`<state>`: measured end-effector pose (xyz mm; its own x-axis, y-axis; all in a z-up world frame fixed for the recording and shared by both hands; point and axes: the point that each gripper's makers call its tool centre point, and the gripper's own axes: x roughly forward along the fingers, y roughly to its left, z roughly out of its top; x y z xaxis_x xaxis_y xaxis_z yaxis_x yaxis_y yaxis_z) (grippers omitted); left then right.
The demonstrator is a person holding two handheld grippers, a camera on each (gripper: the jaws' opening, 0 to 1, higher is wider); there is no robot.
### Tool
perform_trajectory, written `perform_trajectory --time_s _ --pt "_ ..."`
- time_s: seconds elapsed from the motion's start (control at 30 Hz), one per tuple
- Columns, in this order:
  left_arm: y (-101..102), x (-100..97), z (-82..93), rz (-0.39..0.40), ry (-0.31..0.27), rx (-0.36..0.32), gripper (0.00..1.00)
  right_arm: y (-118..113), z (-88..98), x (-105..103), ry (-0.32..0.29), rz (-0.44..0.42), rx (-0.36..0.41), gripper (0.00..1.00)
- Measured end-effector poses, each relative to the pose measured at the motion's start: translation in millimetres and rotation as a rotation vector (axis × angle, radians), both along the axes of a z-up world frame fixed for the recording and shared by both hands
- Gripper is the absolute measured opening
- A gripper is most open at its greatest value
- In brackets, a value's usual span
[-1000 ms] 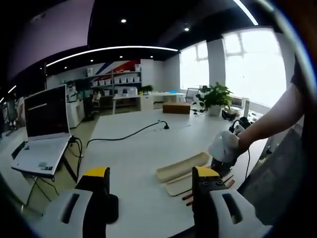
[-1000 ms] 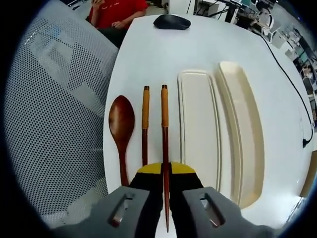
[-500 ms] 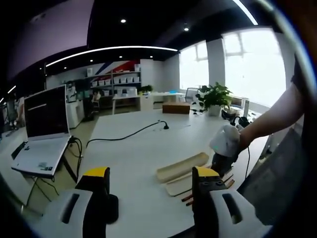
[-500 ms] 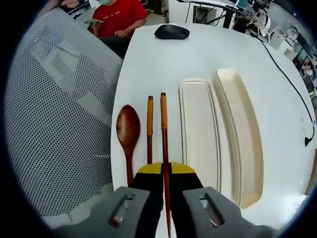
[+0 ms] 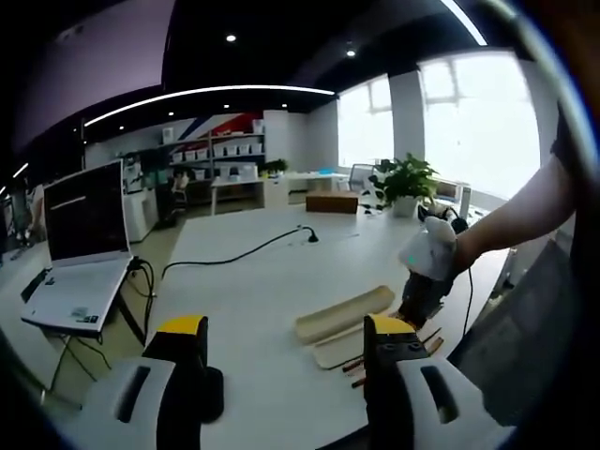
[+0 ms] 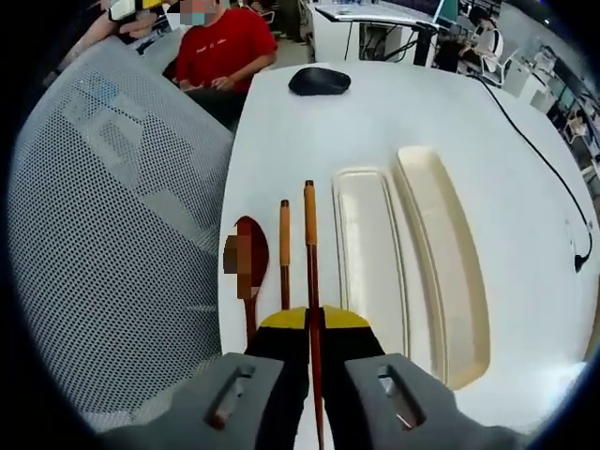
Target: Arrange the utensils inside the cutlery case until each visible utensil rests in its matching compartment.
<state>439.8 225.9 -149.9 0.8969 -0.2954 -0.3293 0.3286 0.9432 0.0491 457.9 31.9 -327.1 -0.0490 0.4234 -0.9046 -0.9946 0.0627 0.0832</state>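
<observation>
A dark wooden chopstick point(image 6: 309, 248) with an orange band is pinched in my right gripper point(image 6: 313, 319), which is shut on it and held above the white table. On the table to its left lie a second chopstick point(image 6: 284, 253) and a wooden spoon point(image 6: 249, 272). To its right is the cream cutlery case point(image 6: 370, 262), with nothing in it, and a longer cream tray or lid point(image 6: 450, 272) beside that. In the left gripper view my left gripper point(image 5: 286, 342) stands open over the table, and the case point(image 5: 345, 314) lies ahead with the right gripper point(image 5: 422, 281) above it.
A black mouse point(image 6: 319, 82) sits at the far end of the table. A grey mesh chair point(image 6: 112, 216) stands along the table's left edge, with a person in red point(image 6: 225, 47) beyond it. A laptop point(image 5: 84, 244), a black cable point(image 5: 244, 253) and a potted plant point(image 5: 408, 183) are further off.
My right gripper has risen with the chopstick, so the table things look smaller and farther. My left gripper has stayed still and open.
</observation>
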Motion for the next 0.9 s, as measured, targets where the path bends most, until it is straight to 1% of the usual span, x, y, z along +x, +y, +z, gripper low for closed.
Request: perform_trajectory --time_s 0.17,0.23,0.33,0.43,0.53,0.9 --pt "-1 0.0 -0.6 -0.003 0.003 0.003 0.70 0 10.0 5 -0.014 -0.007 0.021 0.00" --pt "-1 -0.2 -0.9 -0.004 0.004 0.004 0.70 0 11.9 7 -0.008 -0.017 0.023 0.00" --pt "-1 -0.3 -0.8 -0.001 0.003 0.003 0.70 1 17.3 16 -0.035 -0.024 0.038 0.00" --pt "0 -0.2 -0.7 0.000 0.002 0.003 0.70 2 21.2 23 -0.039 -0.034 0.044 0.00" --pt "-1 0.0 -0.8 -0.001 0.001 0.002 0.70 2 25.3 29 -0.057 -0.031 0.043 0.00" --pt "0 -0.1 -0.7 -0.001 0.003 -0.011 0.69 2 30.2 54 -0.087 -0.049 0.045 0.00"
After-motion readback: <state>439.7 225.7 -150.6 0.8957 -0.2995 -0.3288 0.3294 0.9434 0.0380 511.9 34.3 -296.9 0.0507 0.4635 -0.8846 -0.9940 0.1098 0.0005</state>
